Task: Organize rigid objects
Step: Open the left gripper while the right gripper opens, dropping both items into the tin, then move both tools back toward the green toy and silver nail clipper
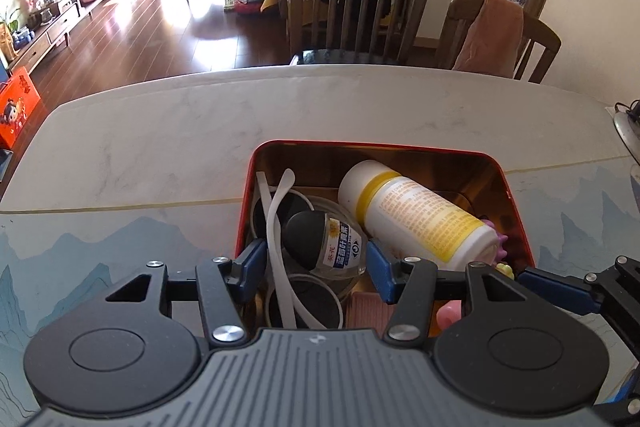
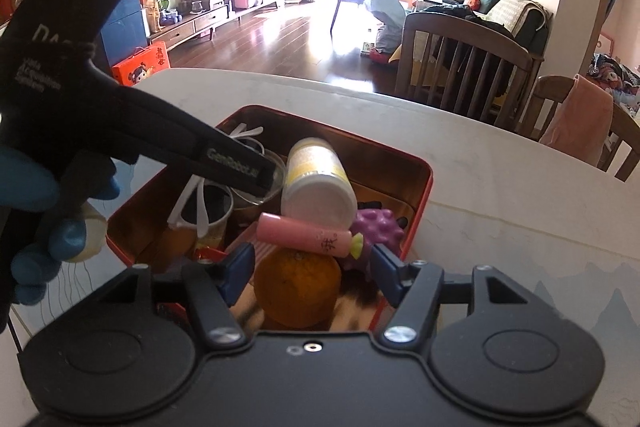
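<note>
A red tin [image 1: 404, 148] with a gold inside stands on the table and holds several objects. My left gripper [image 1: 316, 265] hangs open inside it. A small glass bottle [image 1: 332, 247] with a black cap and blue label lies between its blue pads, untouched by the left pad. White-framed sunglasses [image 1: 276, 223] and a white bottle with yellow bands [image 1: 416, 215] lie beside it. My right gripper [image 2: 312, 269] is open over the tin's near corner. An orange [image 2: 298, 287] sits between its pads with a gap on the right, and a pink tube [image 2: 304, 235] lies on top. A purple spiky toy [image 2: 380, 227] sits behind.
The tin rests on a blue mountain-print mat [image 1: 120, 247] over a white marble table [image 1: 200, 123]. Two wooden chairs [image 1: 356, 7] stand at the far edge, one draped with a pink cloth [image 1: 492, 31]. A blue-gloved hand [image 2: 52, 187] holds the left gripper.
</note>
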Tool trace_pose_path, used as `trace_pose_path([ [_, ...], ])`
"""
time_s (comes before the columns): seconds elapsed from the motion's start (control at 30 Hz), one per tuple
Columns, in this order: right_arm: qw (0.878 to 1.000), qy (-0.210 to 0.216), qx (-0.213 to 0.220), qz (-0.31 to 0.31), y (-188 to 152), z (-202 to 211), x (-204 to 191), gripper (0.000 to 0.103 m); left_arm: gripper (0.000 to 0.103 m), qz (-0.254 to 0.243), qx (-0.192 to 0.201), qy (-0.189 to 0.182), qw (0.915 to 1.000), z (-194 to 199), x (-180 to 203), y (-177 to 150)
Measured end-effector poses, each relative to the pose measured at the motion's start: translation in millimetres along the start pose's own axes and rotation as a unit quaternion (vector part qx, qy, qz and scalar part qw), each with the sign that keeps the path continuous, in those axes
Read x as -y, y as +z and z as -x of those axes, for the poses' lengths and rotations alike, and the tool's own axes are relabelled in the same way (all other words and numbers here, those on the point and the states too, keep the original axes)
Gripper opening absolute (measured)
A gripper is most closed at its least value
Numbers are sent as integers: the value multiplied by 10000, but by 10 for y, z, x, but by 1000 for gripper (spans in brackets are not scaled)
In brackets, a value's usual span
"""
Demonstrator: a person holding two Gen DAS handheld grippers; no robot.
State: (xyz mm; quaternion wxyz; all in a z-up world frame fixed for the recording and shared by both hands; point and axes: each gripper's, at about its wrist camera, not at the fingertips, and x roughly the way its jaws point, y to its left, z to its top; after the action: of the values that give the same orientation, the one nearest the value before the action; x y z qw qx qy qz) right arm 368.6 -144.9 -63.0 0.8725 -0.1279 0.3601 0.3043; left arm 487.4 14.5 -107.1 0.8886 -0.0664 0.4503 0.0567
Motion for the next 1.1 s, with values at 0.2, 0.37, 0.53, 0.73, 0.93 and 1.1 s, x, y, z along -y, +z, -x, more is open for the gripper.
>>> trace_pose_path([
  [0.2, 9999, -45, 73, -85, -15, 134, -3, 67, 62, 7, 164, -95, 9998, 179, -8, -33],
  [0.37, 9997, -31, 147, -194, -16, 277, -8, 69, 62, -11, 266, -173, 9995, 379, -27, -102],
  [0.53, 9995, -34, 228, -224, -40, 476, -67, 73, 65, -44, 382, -273, 9989, 619, -64, -215],
  [0.73, 9991, -56, 325, -277, -83, 695, -186, 77, 67, -138, 570, -328, 9977, 951, -138, -381],
  [0.93, 9989, -81, 393, -255, -154, 886, -349, 84, 74, -120, 735, -372, 9965, 1260, -266, -570],
  [1.1, 9988, -72, 419, -238, -224, 992, -496, 90, 78, -171, 839, -367, 9957, 1464, -363, -741],
])
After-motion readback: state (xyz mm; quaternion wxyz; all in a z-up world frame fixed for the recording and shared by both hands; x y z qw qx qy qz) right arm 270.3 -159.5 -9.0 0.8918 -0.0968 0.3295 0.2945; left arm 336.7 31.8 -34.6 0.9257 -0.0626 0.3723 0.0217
